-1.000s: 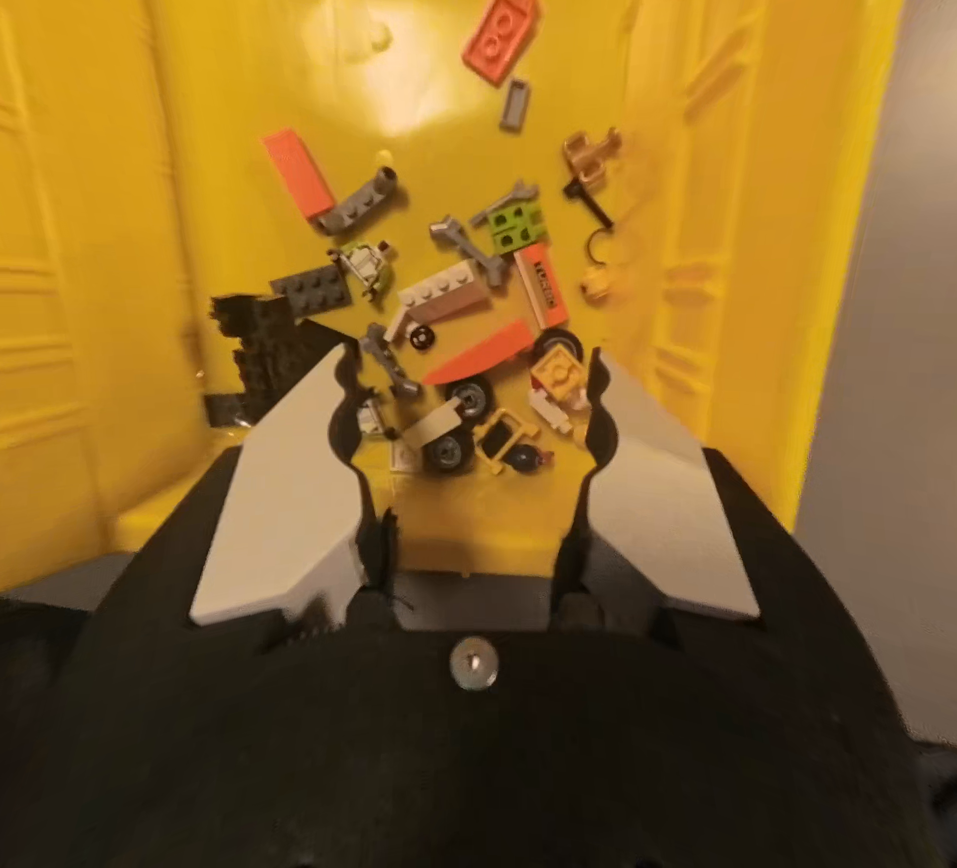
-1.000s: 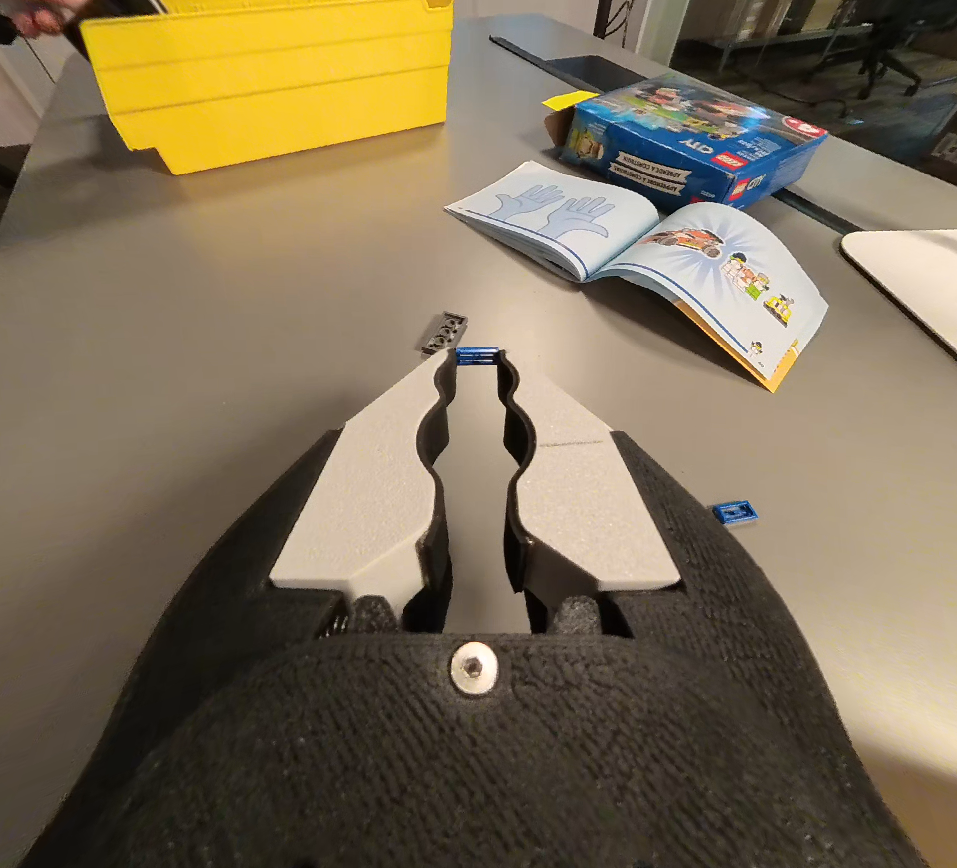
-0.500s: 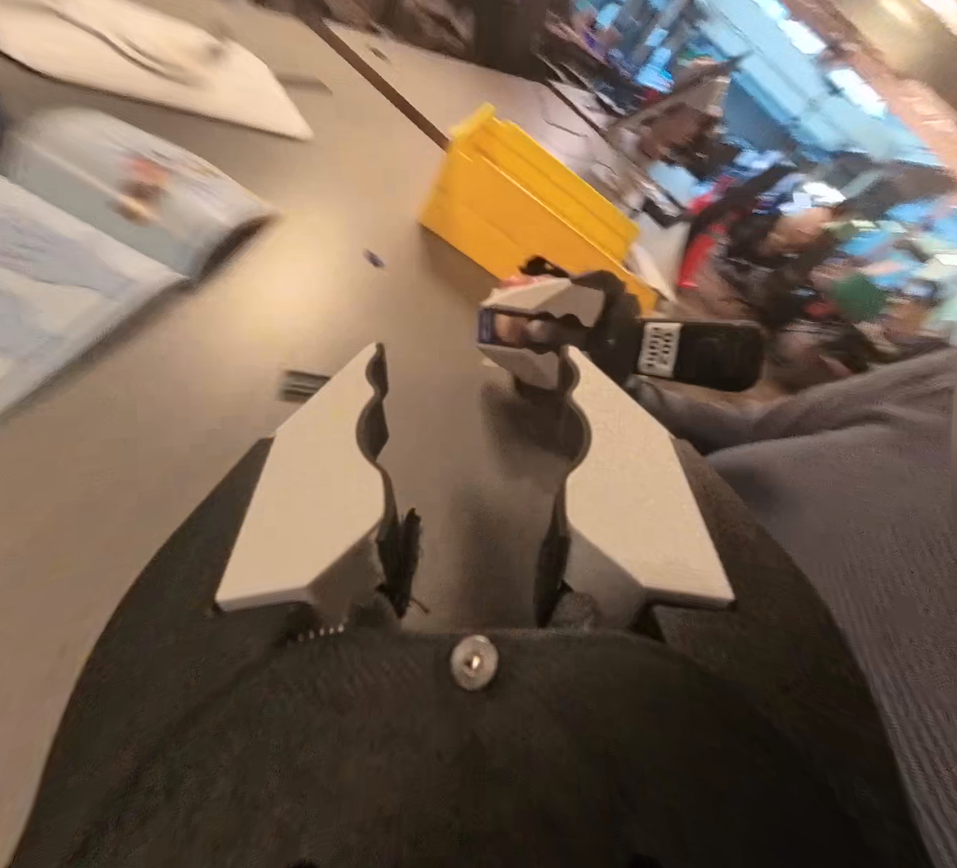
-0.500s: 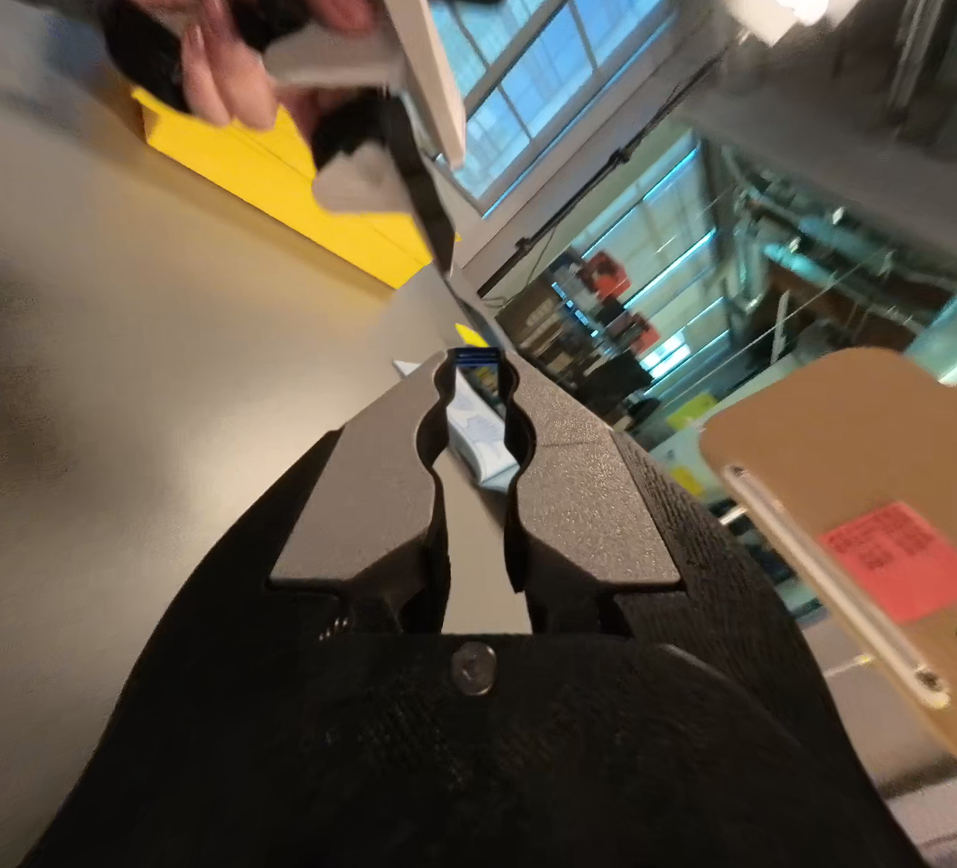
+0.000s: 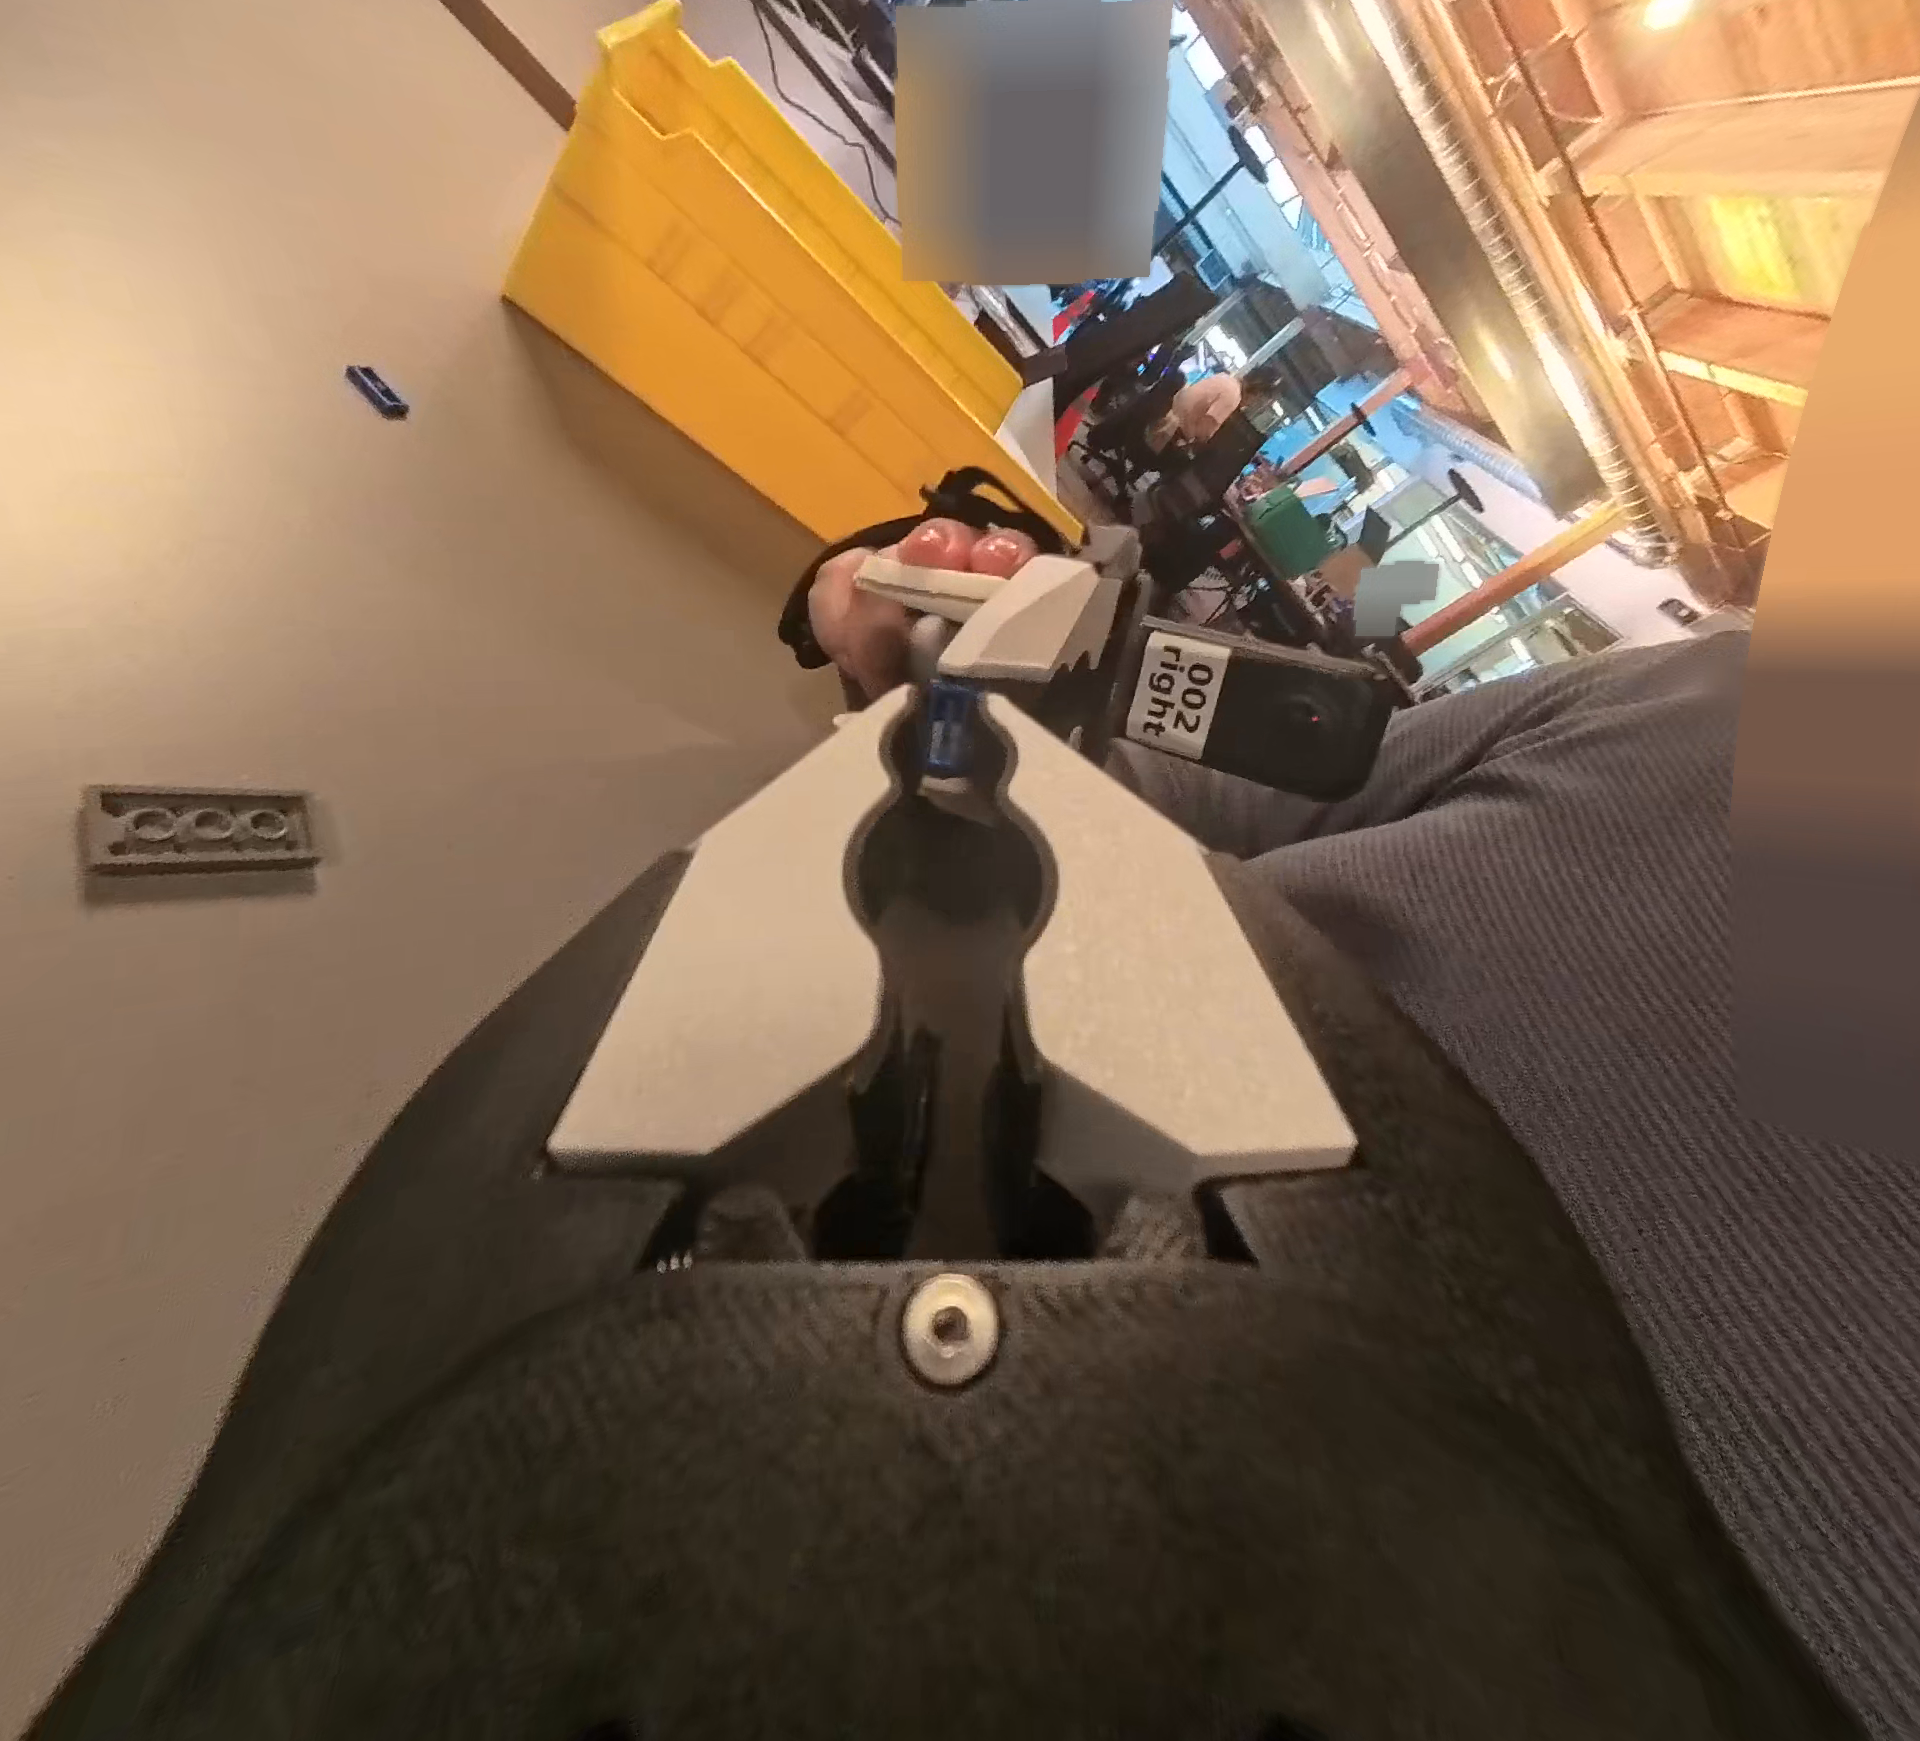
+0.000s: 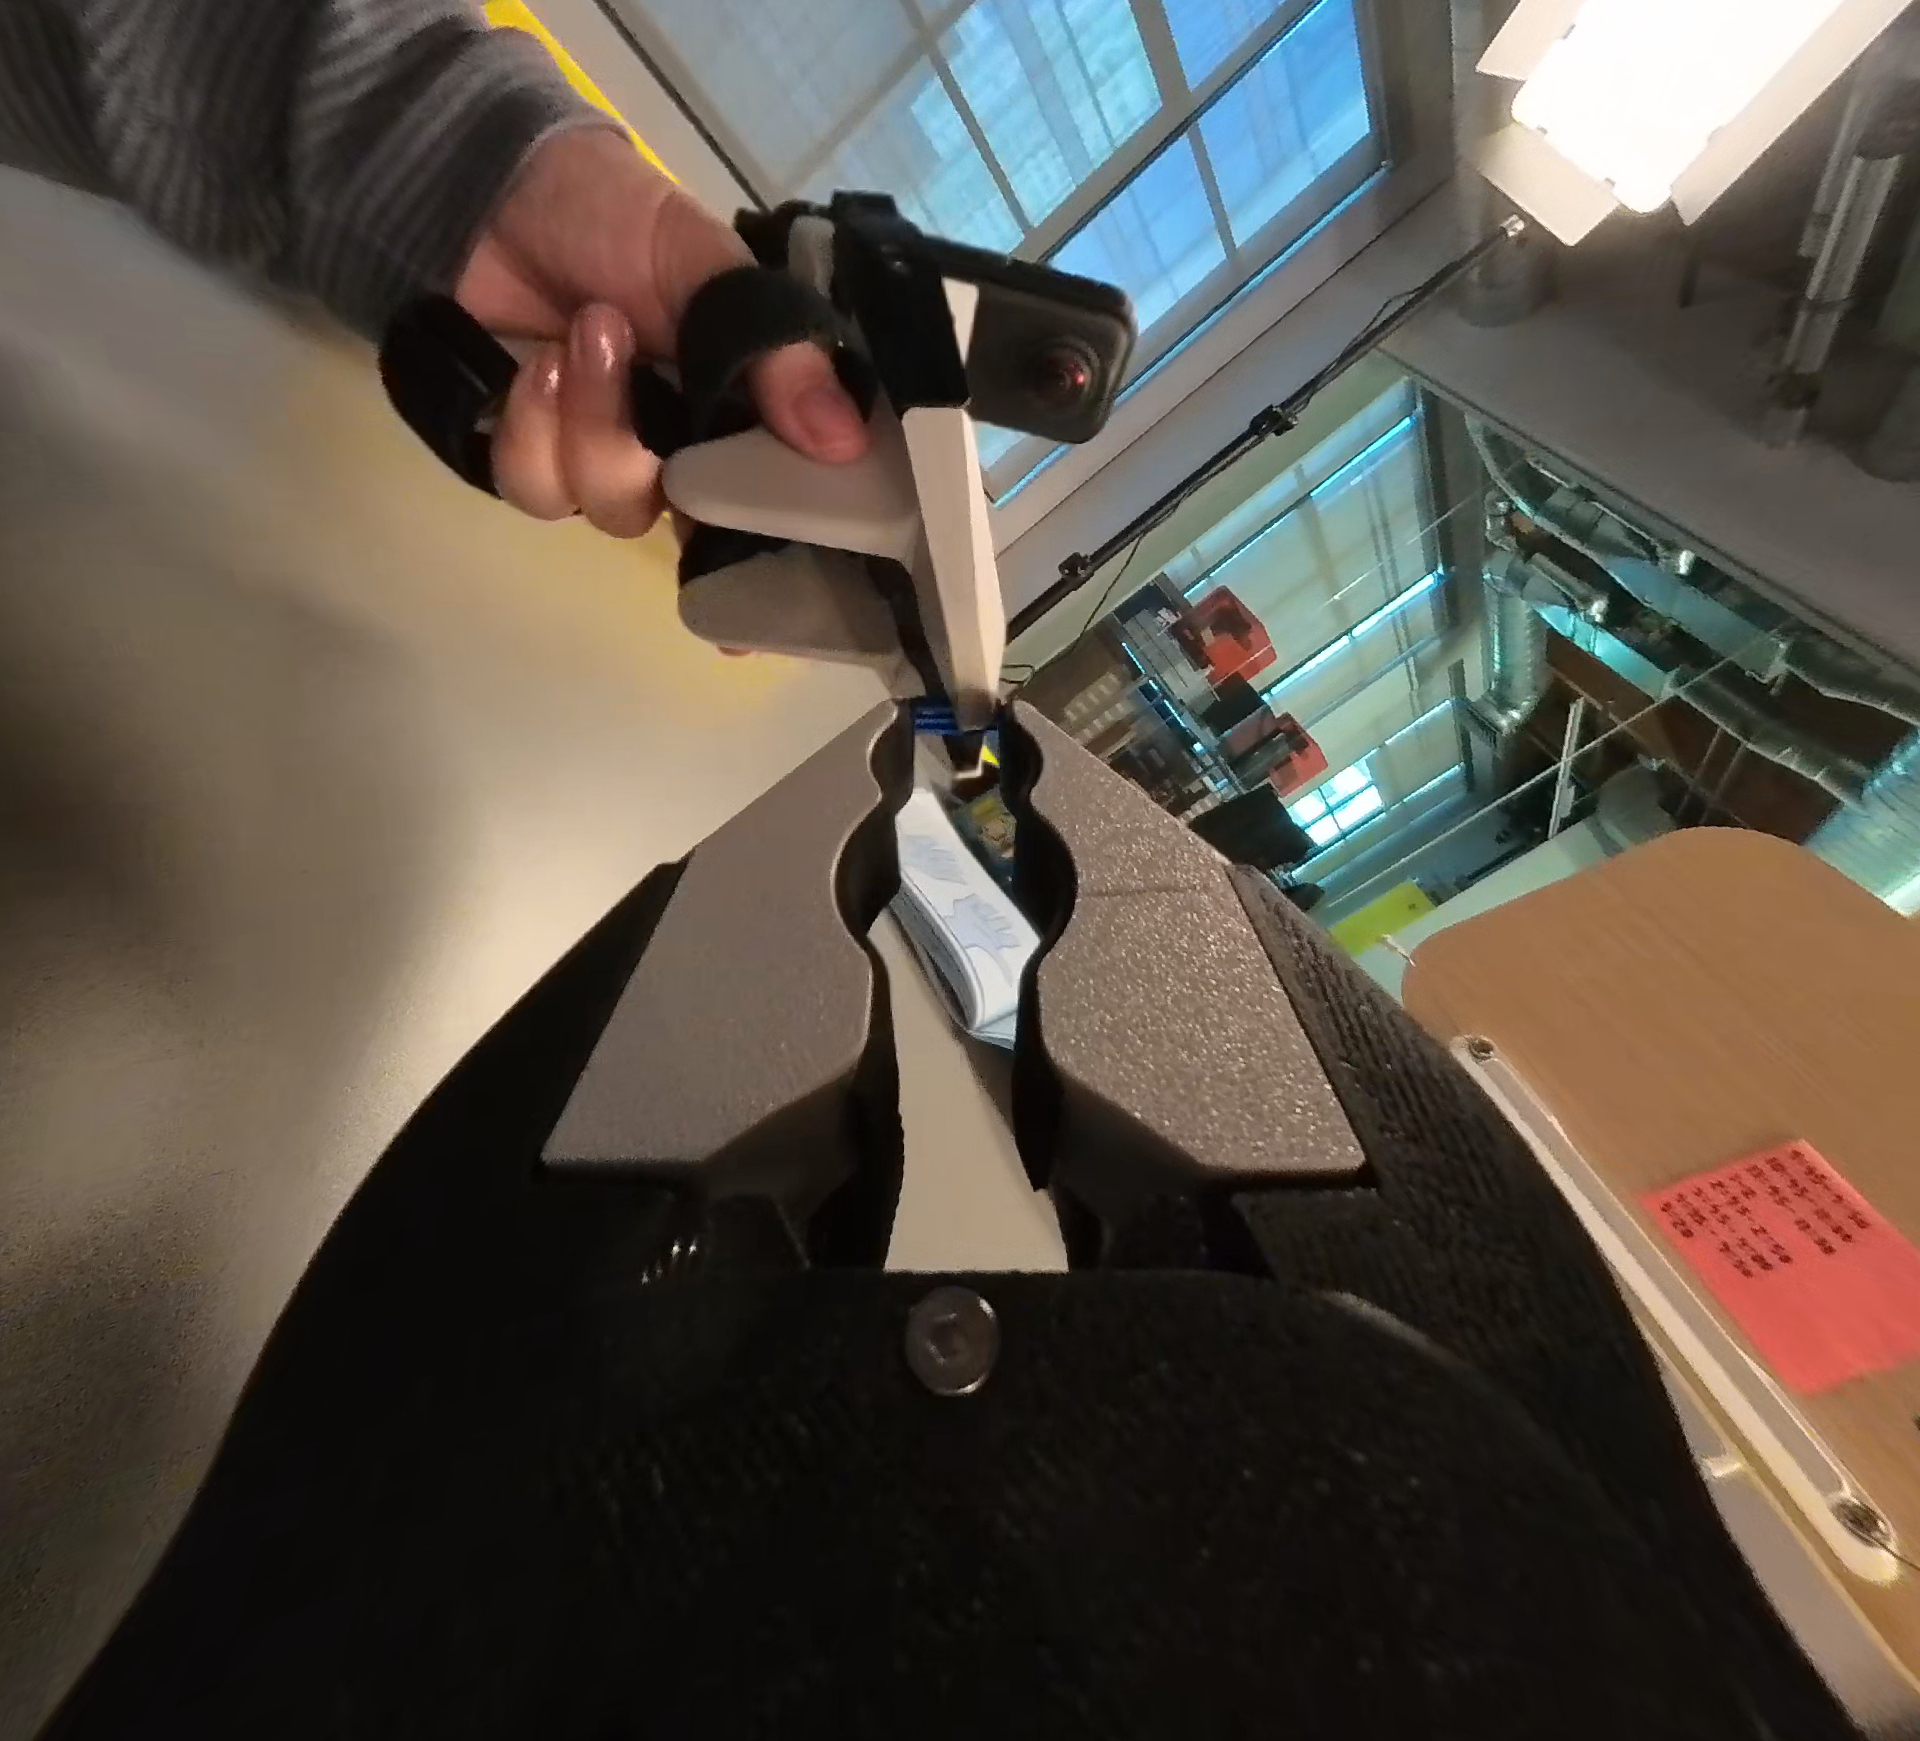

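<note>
My right gripper (image 6: 956, 723) is shut on a small blue brick piece (image 6: 933, 717) and holds it in the air, tilted upward. My left gripper (image 5: 948, 720) meets it tip to tip, and its fingers are closed on the same blue piece (image 5: 943, 741). In the left wrist view the right gripper (image 5: 1013, 642) sits just beyond my fingertips, held by a hand. In the right wrist view the left gripper's fingers (image 6: 951, 569) come down onto the piece, held by a person's hand (image 6: 582, 361).
A grey studded plate (image 5: 197, 827) and another small blue piece (image 5: 376, 391) lie on the grey table (image 5: 208, 237). A yellow bin (image 5: 748, 320) stands farther back. An open booklet (image 6: 961, 922) lies below my right fingers. A wooden board with a pink sticker (image 6: 1662, 1016) is at right. The grippers are tip to tip, or close to it.
My left gripper left the yellow bin, swung over to the right gripper, and its jaws closed from wide open onto the blue piece. My right gripper lifted the piece off the table and tilted up.
</note>
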Demonstrator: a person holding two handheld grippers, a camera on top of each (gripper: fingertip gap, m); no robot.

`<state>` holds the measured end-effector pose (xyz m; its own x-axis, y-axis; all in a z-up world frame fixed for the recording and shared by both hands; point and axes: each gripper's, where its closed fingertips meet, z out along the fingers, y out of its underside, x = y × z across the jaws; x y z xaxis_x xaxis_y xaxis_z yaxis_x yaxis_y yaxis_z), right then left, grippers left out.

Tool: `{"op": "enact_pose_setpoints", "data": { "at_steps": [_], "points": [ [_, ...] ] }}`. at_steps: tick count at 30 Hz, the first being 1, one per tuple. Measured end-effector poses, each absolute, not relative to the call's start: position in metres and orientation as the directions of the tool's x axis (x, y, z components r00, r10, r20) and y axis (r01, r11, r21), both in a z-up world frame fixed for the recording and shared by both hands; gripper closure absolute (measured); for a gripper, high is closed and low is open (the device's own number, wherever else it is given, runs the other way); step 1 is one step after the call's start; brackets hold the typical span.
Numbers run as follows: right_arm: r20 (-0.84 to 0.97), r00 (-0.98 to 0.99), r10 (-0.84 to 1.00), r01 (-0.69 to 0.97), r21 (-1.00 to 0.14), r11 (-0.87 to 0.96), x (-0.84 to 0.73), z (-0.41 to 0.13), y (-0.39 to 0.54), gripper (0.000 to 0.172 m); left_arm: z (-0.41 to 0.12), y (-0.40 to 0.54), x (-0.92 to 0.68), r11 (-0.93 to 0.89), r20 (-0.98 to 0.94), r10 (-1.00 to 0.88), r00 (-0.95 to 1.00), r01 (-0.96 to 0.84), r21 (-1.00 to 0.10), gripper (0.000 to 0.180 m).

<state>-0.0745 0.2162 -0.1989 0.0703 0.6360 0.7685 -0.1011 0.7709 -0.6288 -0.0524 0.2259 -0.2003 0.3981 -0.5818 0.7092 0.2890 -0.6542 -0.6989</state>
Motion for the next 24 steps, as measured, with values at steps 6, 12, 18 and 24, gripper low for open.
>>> {"op": "enact_pose_setpoints", "data": {
  "at_steps": [6,12,18,24],
  "points": [
    [0.733,0.099,0.673,-0.1,-0.666,0.739,-0.076,-0.196,0.222,0.138,-0.207,0.233,-0.077,-0.566,0.525,-0.529,0.666,0.184,-0.804,0.175],
    [0.652,0.111,0.75,-0.086,-0.745,0.661,-0.073,-0.194,0.237,0.137,-0.184,0.226,-0.189,-0.488,0.005,-0.102,0.995,-0.045,-0.872,0.174],
    [0.65,0.121,0.75,-0.061,-0.75,0.659,-0.076,-0.197,0.24,0.14,-0.146,0.176,-0.303,-0.457,-0.146,0.339,0.929,0.027,-0.889,0.175],
    [0.622,0.123,0.773,-0.045,-0.775,0.63,-0.076,-0.2,0.246,0.143,-0.168,0.136,-0.359,-0.49,-0.124,0.522,0.844,0.178,-0.853,0.175]
  ]
}}
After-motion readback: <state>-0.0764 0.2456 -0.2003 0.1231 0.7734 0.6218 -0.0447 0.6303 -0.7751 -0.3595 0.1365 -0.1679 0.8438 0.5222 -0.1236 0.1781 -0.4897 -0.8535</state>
